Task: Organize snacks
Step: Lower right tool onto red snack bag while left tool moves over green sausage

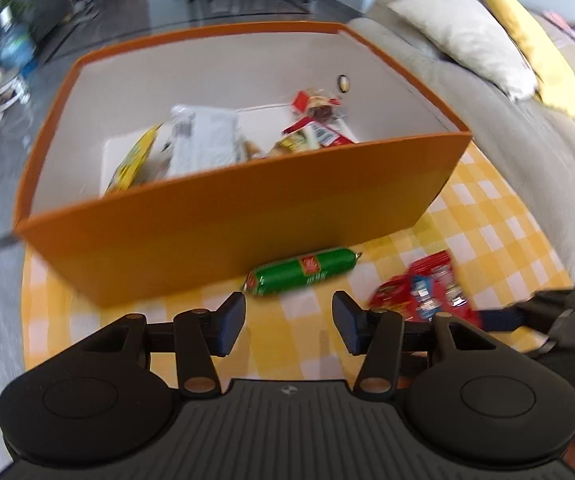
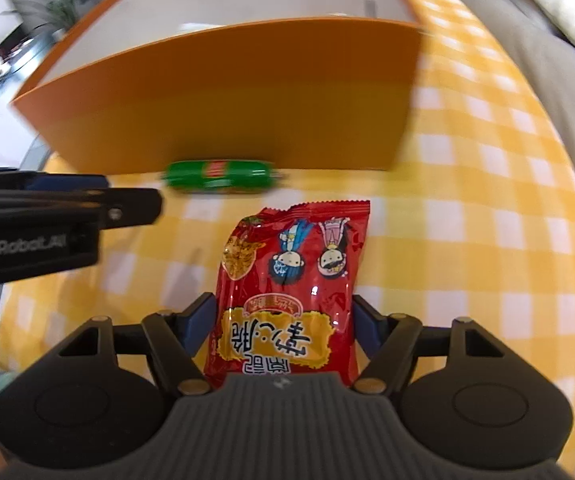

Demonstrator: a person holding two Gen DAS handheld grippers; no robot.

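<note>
My right gripper (image 2: 281,322) straddles the red snack packet (image 2: 291,284) on the checked desk (image 2: 487,240), jaws apparently touching its sides; light, crinkly, slippery, best pinched mid-body. My left gripper (image 1: 289,322), jaws half-open and empty, faces the green sausage (image 1: 301,271) against the orange box (image 1: 247,216).

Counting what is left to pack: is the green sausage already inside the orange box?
No, the green sausage lies on the yellow checked cloth just outside the orange box's near wall.
</note>
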